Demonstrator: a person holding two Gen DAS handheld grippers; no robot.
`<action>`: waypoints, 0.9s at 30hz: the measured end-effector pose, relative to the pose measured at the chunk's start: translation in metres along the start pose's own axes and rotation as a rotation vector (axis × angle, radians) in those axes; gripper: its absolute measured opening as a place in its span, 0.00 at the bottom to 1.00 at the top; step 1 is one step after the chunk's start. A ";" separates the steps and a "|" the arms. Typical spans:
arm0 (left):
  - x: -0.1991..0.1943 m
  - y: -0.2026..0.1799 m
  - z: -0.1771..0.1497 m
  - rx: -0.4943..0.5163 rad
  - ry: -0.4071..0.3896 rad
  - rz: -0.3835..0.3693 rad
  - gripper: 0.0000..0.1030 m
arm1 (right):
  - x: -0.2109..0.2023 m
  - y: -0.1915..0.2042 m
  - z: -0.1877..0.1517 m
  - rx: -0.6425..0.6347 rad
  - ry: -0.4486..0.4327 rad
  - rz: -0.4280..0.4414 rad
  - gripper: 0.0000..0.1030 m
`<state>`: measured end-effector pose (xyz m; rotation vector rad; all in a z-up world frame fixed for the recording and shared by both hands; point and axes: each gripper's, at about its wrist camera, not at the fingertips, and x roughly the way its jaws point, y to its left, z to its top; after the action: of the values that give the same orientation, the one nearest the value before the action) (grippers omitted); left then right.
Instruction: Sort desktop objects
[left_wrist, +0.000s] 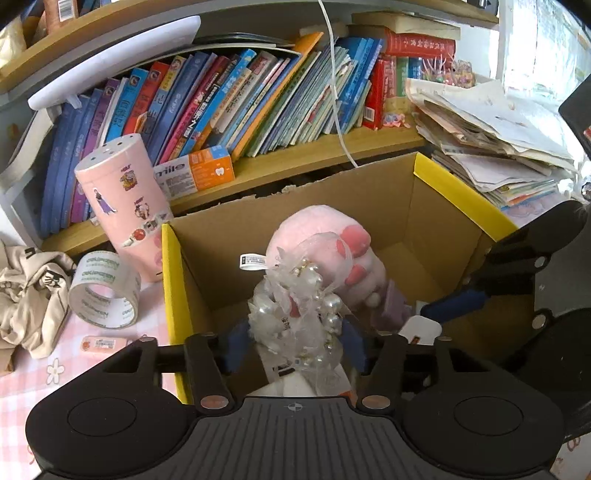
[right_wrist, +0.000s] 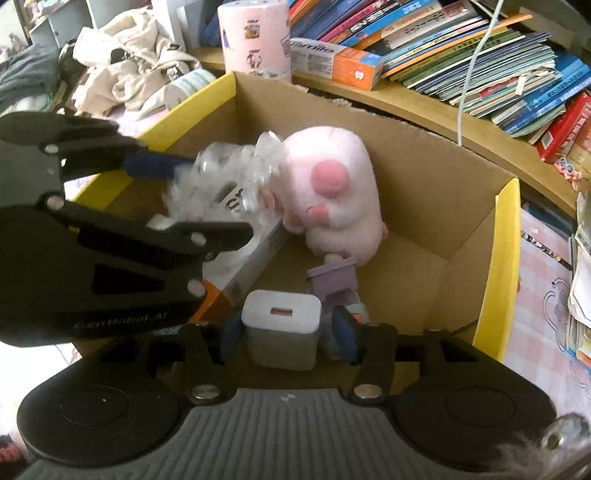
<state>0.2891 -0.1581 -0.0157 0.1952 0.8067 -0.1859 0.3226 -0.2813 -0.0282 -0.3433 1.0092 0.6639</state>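
Right wrist view showed both tongs (right_wrist: 288, 338) parted over the yellow-edged cardboard box (right_wrist: 498, 258), white charger block (right_wrist: 281, 325) and clear pearl-trimmed bundle (left_wrist: 295, 317) loose between them, best withdrawn straight upward.

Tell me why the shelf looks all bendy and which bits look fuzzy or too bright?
Left wrist view: the fisheye lens bows the bookshelf into a curve, and the window at top right is washed out white. Right wrist view: the shelf edge curves too, the clear pearl bag is smeared with motion blur, and the near corners go dark.
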 end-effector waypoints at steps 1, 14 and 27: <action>-0.004 0.000 0.001 0.001 -0.012 0.001 0.64 | -0.002 0.000 0.000 0.004 -0.007 -0.003 0.60; -0.075 0.005 -0.012 -0.068 -0.150 -0.003 0.79 | -0.051 -0.002 -0.021 0.068 -0.136 -0.035 0.72; -0.129 0.007 -0.065 -0.205 -0.180 0.062 0.79 | -0.100 0.013 -0.071 0.174 -0.283 -0.114 0.76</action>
<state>0.1580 -0.1237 0.0349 0.0094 0.6345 -0.0599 0.2305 -0.3455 0.0225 -0.1472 0.7644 0.5014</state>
